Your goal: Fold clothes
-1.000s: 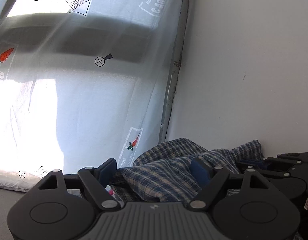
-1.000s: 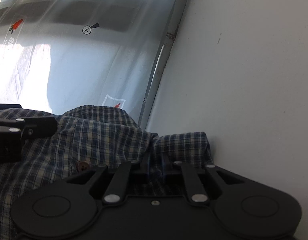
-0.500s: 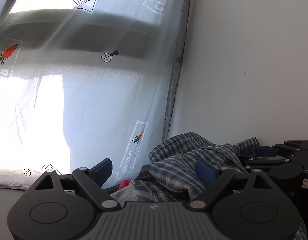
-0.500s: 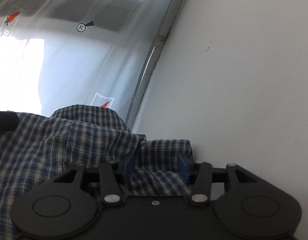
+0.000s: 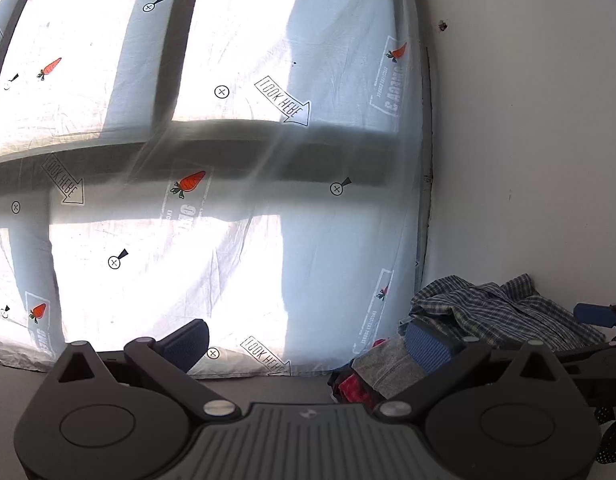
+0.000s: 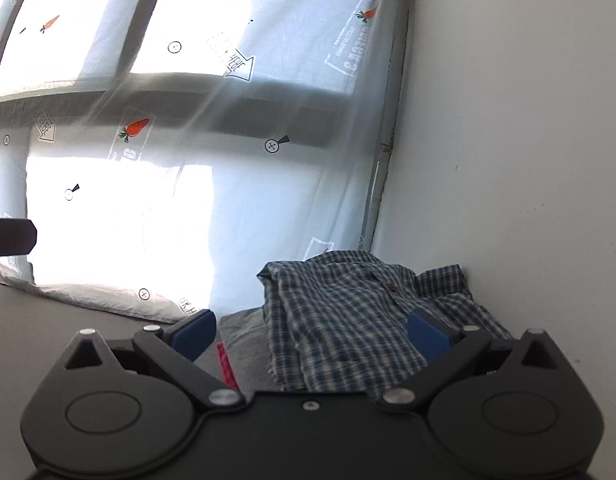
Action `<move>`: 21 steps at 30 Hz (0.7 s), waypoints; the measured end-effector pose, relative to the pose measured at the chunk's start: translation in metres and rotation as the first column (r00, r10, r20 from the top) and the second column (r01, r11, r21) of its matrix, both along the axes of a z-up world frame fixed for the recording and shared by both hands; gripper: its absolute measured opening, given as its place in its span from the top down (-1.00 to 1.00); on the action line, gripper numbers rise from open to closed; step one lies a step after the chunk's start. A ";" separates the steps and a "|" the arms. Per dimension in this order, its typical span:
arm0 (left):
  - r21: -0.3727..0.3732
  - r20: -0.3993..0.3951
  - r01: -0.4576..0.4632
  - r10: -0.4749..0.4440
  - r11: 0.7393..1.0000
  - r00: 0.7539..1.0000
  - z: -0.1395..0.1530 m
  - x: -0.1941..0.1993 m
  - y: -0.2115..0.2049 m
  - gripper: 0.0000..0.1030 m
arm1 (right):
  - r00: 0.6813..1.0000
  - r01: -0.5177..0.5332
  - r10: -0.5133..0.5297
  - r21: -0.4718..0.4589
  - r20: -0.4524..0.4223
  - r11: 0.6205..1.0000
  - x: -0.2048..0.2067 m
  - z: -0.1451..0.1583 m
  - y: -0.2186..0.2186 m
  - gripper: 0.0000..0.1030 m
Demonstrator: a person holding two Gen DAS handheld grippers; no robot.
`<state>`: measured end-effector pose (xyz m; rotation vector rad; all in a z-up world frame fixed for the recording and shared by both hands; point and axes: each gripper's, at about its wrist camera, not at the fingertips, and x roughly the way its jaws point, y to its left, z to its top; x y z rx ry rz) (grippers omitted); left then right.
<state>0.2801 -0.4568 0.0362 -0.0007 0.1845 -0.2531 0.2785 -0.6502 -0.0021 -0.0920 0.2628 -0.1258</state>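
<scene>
A folded blue-and-cream plaid shirt lies on top of a pile of clothes against the white wall; it also shows in the left wrist view. Under it lie a grey garment and a red one. My right gripper is open and empty, just in front of the shirt. My left gripper is open and empty, left of the pile. The right gripper's blue finger shows at the right edge of the left wrist view.
A white curtain sheet printed with carrots and arrows hangs behind, backlit by a window. The white wall bounds the right side. The pile rests on a grey surface.
My right gripper opened and let go of the plaid shirt. Both grippers drew back from the pile, the left one also moving left. The shirt now lies on the pile.
</scene>
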 end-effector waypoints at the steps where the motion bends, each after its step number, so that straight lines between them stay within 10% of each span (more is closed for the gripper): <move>1: -0.005 0.001 -0.007 0.007 1.000 1.000 0.001 -0.010 0.013 -1.00 | 1.000 -0.020 0.020 0.020 0.000 1.000 -0.006 0.001 0.014 -1.00; 21: 0.041 -0.181 -0.104 0.110 0.994 0.977 -0.025 -0.165 0.304 -1.00 | 0.970 -0.090 0.129 0.189 -0.205 0.978 -0.163 -0.016 0.322 -1.00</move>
